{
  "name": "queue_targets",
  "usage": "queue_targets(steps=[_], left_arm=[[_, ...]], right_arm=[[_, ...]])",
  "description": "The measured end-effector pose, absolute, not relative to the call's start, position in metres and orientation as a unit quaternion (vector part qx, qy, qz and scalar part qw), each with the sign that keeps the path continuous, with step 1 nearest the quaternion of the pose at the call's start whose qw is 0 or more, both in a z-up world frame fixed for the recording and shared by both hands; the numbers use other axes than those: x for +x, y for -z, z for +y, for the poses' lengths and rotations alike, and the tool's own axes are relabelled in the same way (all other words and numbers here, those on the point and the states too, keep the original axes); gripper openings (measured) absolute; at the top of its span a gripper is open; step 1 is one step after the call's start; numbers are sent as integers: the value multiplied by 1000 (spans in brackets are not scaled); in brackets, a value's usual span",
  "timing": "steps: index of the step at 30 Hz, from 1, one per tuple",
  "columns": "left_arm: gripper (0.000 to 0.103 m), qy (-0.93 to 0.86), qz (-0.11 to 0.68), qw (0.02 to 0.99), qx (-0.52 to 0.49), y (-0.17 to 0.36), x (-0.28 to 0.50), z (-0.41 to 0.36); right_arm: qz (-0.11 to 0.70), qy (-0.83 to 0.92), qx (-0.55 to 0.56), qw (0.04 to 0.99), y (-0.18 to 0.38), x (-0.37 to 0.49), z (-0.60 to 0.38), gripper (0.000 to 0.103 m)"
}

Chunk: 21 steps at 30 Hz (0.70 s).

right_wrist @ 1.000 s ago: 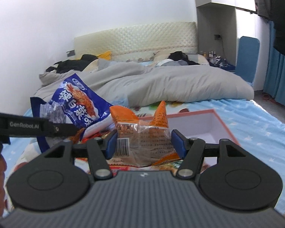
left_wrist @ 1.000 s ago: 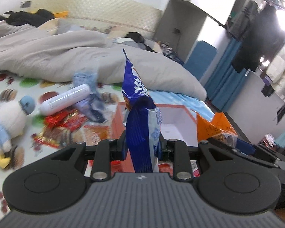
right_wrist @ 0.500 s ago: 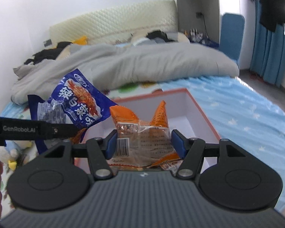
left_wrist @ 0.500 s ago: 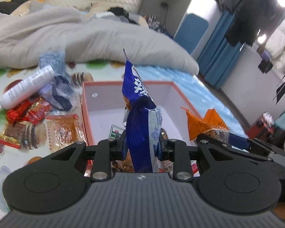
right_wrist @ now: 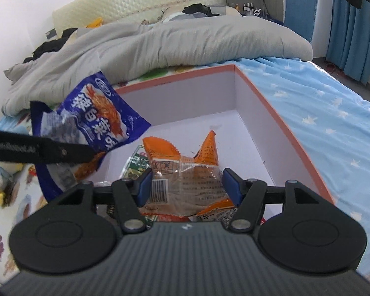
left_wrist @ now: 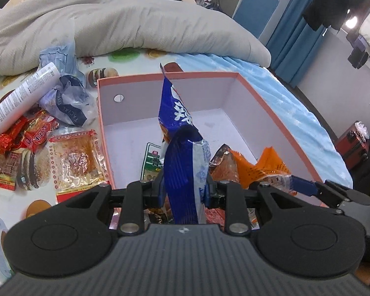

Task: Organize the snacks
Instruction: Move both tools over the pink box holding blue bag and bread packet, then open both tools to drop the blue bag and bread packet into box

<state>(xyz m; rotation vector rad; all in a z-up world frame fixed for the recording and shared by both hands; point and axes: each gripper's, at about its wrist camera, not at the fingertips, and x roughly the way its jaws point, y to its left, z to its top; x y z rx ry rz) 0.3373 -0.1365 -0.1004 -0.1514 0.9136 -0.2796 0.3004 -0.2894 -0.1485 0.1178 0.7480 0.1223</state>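
Now both claws have come down over the open box, each with its packet pinched. The left claw (left_wrist: 182, 192) is pressed onto the blue snack bag (left_wrist: 182, 157), which stands on edge between the pads and reaches up over the box floor. The right claw (right_wrist: 186, 185) is spread wider but clamps the orange-and-clear packet (right_wrist: 185, 172) across its width. A second ago the two packets hung above the near rim with the bed beyond them; now they sit low inside the orange-rimmed box (left_wrist: 271, 113), near its front edge, so I judge the drop is close. Both claws tilt steeply downward, side by side, the left one's arm crossing the right wrist view.

A green-printed packet (left_wrist: 151, 160) already lies on the box floor, possibly with more beneath the claws, though that part is hidden. Left of the box on the bed, loose snacks (left_wrist: 76, 157) and a white tube (left_wrist: 24, 96) wait.
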Motion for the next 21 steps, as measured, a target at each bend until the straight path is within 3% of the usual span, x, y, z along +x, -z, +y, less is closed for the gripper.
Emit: queue_targets(steps=[5, 7, 9, 21], left_arm=[[35, 132, 439, 885, -77, 96, 335, -134], [49, 127, 440, 886, -77, 92, 331, -134], [59, 119, 430, 892, -74, 87, 327, -132], [61, 116, 358, 924, -67, 19, 277, -115]], right_arm=[[370, -59, 74, 924, 149, 303, -293, 67], [368, -60, 76, 925, 147, 302, -293, 74], [363, -59, 75, 927, 143, 299, -292, 74], [299, -68, 83, 948, 88, 262, -285, 74]])
